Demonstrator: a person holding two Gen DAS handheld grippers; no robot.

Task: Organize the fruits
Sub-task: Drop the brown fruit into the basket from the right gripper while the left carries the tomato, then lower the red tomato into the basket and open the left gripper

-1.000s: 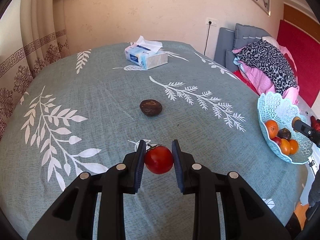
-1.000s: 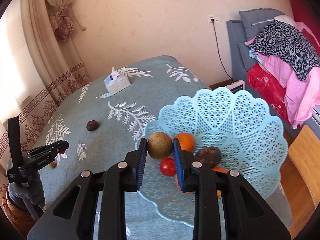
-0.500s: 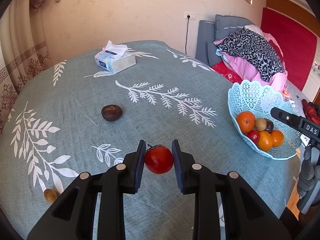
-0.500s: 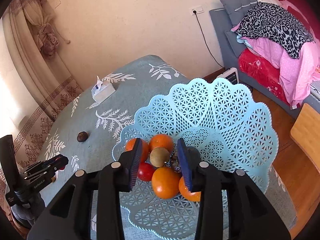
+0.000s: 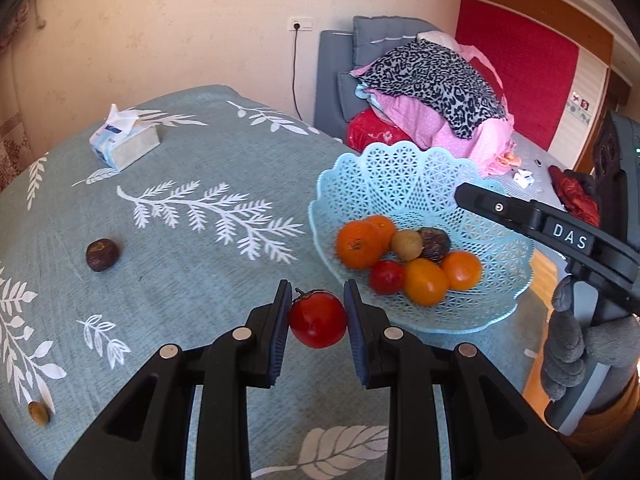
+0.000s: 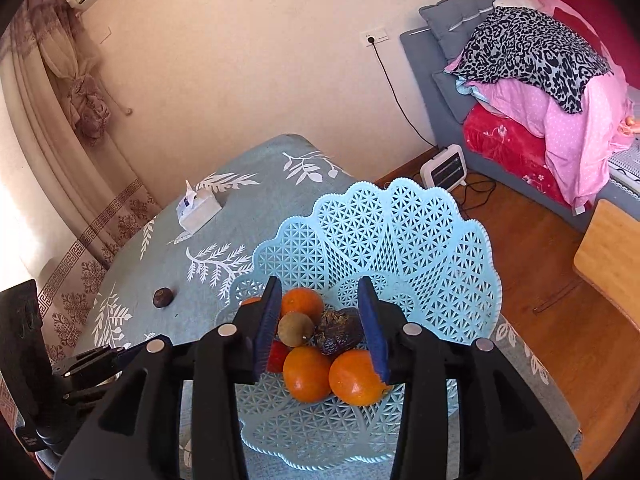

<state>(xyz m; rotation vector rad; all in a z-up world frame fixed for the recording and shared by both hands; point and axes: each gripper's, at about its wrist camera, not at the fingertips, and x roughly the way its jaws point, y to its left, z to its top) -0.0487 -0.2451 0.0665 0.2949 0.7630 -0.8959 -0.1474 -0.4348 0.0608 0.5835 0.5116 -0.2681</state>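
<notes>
The left hand-held gripper (image 5: 317,312) holds a red tomato (image 5: 317,323) just beside the blue basket (image 5: 404,184) (right hand-held gripper (image 6: 320,320) wide, holding nothing), so next it should lift over the rim and let go.

A red tomato (image 5: 318,319) sits clamped just beside the pale-blue lattice basket (image 5: 404,184), which holds oranges (image 5: 358,242), a small tomato and brown fruits; a dark fruit (image 5: 102,255) lies well apart from it.

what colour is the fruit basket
Light blue lattice plastic basket with a scalloped rim, shown best in the right wrist view.
</notes>
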